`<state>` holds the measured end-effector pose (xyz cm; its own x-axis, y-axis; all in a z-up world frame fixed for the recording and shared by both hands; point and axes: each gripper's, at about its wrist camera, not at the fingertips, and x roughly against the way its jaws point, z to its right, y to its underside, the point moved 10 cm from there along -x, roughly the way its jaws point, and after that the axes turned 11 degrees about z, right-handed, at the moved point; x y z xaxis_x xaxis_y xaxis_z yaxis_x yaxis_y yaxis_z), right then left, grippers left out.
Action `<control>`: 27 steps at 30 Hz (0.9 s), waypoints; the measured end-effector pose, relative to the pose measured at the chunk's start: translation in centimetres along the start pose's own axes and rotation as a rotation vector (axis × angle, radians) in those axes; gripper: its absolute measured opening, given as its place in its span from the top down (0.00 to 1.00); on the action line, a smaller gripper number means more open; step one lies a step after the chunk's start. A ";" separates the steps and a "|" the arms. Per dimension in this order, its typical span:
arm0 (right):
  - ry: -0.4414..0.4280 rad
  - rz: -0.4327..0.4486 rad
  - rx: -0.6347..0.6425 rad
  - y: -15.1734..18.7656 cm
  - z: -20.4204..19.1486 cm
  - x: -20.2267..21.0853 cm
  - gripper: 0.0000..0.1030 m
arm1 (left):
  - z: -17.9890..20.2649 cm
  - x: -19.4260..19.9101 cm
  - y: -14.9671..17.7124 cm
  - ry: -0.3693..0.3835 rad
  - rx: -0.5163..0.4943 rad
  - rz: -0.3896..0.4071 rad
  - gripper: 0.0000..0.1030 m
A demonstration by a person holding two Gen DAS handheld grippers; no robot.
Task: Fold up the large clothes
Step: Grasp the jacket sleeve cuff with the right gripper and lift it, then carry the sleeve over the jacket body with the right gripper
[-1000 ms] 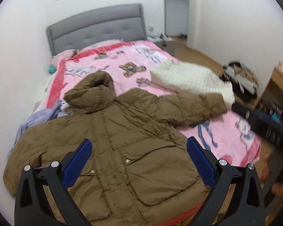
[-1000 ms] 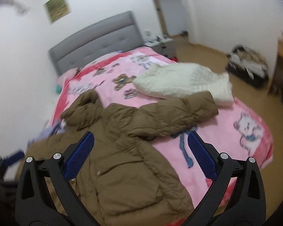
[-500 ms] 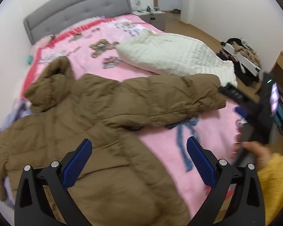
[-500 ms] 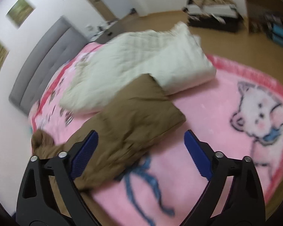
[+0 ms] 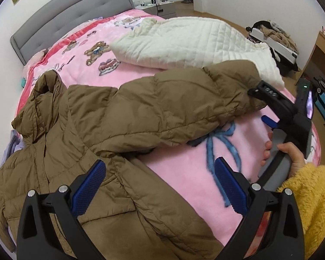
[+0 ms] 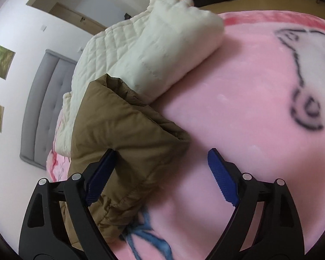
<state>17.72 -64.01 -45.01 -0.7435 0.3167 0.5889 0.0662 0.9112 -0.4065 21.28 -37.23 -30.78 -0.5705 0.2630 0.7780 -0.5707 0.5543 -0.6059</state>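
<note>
Jaws of both grippers gape wide over the puffy, quilted brown jacket (image 5: 140, 108), spread flat.

We have brought our right gripper (image 6: 160, 173) down and rolled it onto the cuff of the brown coat (image 5: 123, 117), its jaws just reopening around the sleeve end. Our left gripper (image 5: 159, 186) has dropped closer over the coat's side.

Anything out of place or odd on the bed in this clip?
Nothing damaged or spilled. The brown jacket lies spread and unfolded, its sleeve cuff resting against the white quilt heaped on the pink blanket. That quilt may crowd the folding.
</note>
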 end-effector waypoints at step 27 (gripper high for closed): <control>-0.802 0.012 0.745 1.9 -40.7 18.4 0.92 | -12.1 -2.1 7.1 0.015 0.302 -0.007 0.04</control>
<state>31.22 -45.76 -6.55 -0.9806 -0.1847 0.0657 -0.1417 0.4360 -0.8887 25.55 -24.34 -34.70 -0.5589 0.2729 0.7831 -0.7254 0.2967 -0.6211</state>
